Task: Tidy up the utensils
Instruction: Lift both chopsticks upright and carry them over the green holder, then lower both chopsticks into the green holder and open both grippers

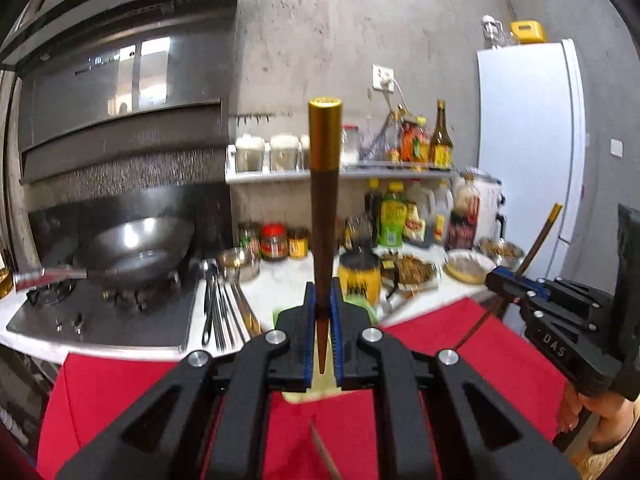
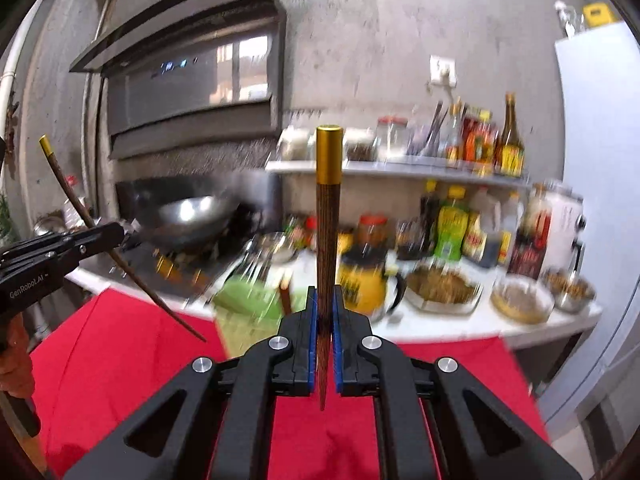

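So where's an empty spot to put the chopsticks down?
The red cloth below the counter edge looks bare on both sides of the tongs. The white counter is crowded: spoons beside the stove, then the yellow jar, food dishes and bottles.

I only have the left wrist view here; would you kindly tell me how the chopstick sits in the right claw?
Observer: The right claw is shut on its gold-capped brown wooden chopstick, which runs straight between the blue pads, with the pointed tip poking out behind them.
Operator: Thank you. How does my own stick look from that side?
Observer: The left claw grips its matching chopstick tilted, gold cap up, with the tip down over the red cloth.
Operator: What is the green thing behind my claw?
Observer: A blurred green container at the counter edge; a brown stick seems to stand beside or in it.
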The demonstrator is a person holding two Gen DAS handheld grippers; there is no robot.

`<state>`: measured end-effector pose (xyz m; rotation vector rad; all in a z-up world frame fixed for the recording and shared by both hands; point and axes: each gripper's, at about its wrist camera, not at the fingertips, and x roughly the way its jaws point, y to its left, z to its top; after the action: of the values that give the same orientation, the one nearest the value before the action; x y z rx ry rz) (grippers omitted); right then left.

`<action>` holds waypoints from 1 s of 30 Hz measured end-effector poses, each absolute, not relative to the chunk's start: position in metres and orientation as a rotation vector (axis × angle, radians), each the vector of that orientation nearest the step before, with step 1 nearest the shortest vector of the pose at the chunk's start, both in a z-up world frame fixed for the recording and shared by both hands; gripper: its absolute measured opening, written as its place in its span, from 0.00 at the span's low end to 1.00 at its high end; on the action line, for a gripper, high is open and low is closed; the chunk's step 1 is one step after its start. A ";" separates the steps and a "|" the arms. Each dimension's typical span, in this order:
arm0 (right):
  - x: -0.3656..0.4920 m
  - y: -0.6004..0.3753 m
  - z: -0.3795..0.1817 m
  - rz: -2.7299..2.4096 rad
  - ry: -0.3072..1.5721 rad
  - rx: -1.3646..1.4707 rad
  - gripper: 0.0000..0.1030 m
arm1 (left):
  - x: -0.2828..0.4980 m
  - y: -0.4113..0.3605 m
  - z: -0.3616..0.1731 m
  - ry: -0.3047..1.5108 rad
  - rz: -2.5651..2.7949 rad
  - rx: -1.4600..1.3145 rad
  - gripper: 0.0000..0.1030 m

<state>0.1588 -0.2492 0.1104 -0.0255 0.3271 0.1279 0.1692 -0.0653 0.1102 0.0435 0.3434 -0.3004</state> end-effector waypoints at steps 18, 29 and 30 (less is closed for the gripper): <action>0.268 -0.217 0.093 0.249 0.376 0.026 0.07 | 0.272 -0.073 0.073 0.483 -0.282 0.056 0.06; 0.230 -0.233 0.118 0.194 0.322 0.018 0.50 | 0.245 -0.054 0.103 0.410 -0.258 0.008 0.42; 0.218 -0.235 0.122 0.186 0.314 0.011 0.50 | 0.238 -0.052 0.107 0.399 -0.253 0.007 0.43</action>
<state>0.2178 -0.2353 0.1224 0.0111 0.3141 0.1863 0.2385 -0.0521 0.1075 0.0066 0.3995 -0.2527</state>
